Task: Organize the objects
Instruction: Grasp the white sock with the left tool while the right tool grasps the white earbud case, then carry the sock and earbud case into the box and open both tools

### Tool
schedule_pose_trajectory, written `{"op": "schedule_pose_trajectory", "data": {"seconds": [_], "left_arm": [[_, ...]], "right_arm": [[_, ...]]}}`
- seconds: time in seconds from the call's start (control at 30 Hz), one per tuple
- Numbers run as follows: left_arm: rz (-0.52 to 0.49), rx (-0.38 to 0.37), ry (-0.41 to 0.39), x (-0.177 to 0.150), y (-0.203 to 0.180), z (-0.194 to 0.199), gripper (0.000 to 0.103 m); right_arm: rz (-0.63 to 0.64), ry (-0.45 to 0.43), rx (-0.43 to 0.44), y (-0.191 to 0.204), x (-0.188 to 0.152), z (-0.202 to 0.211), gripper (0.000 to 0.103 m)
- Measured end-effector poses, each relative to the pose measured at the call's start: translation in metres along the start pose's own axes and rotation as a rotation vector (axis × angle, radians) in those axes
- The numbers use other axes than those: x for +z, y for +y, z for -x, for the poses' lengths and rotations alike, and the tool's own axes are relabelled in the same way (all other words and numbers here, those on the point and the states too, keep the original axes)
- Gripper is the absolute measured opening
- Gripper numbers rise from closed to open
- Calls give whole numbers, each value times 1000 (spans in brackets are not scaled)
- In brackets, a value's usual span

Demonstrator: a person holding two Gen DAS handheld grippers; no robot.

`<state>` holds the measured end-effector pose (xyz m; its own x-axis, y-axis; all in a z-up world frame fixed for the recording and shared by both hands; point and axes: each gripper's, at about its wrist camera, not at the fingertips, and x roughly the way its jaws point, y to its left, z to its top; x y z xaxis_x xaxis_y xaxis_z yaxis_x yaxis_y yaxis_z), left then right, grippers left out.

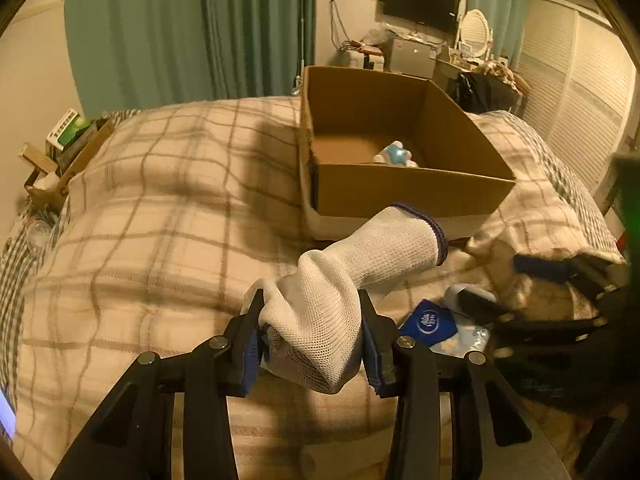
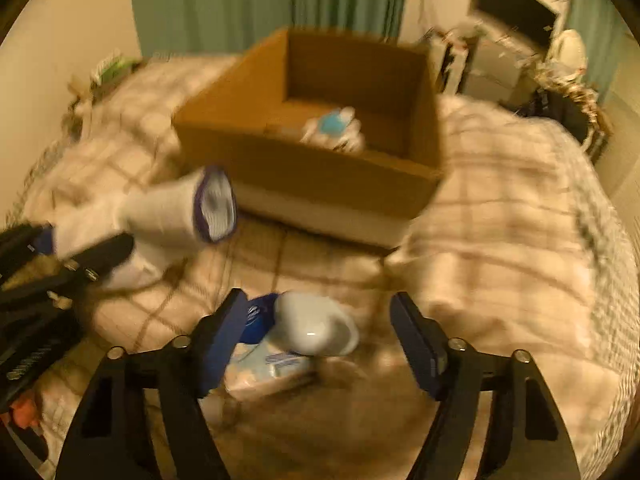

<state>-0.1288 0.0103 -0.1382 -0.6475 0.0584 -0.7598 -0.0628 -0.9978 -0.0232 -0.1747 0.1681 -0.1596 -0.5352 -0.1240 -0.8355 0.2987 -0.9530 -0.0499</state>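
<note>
Two grippers work over a bed [image 1: 160,208] covered by a beige plaid blanket. The left gripper [image 1: 312,328] is closed on a white knit glove [image 1: 344,276] with a dark blue cuff; its blue-padded fingers [image 1: 250,350] pinch the crumpled finger end, and the cuff end sticks out away from the camera and to the right, lifted above the blanket. In the right wrist view the same glove [image 2: 172,216] shows at the left, its open cuff facing right, with the left gripper [image 2: 86,258] clamped on it.

The right gripper [image 2: 320,330] hangs wide open with nothing between its fingers [image 2: 222,334]. Below it on the blanket lies a white rounded object [image 2: 316,324], blurred so that its kind cannot be told. Just left of that is a dark blue packet [image 2: 258,320] with a round logo, and both lie on a pale plastic-wrapped pack [image 2: 268,368]. The left wrist view shows the blue packet [image 1: 428,322] near the right of the left gripper, beside the dark, blurred right gripper [image 1: 532,312].

Farther back on the bed stands an open cardboard box [image 1: 412,188]. Inside it, near the front wall, lies a white and light blue star-shaped toy [image 1: 396,154]. The box [image 2: 320,176] sits just beyond the glove's cuff. Green curtains [image 1: 180,28] hang behind the bed.
</note>
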Motion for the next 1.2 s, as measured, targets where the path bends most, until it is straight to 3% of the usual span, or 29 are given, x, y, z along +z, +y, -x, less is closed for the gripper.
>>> {"op": "schedule_pose_trajectory", "data": {"seconds": [0.13, 0.4, 0.83, 1.2], "left_arm": [[15, -10, 18, 1, 1, -10, 42], [-4, -9, 21, -1, -2, -14, 42], [-4, -12, 1, 0, -5, 0, 42], [0, -45, -83, 15, -11, 55, 40]], "right_arm": [[-5, 104, 6, 2, -2, -32, 61], [-61, 146, 35, -8, -4, -43, 53], [-63, 1, -16, -2, -12, 15, 52], [-36, -134, -49, 4, -10, 91, 52]]}}
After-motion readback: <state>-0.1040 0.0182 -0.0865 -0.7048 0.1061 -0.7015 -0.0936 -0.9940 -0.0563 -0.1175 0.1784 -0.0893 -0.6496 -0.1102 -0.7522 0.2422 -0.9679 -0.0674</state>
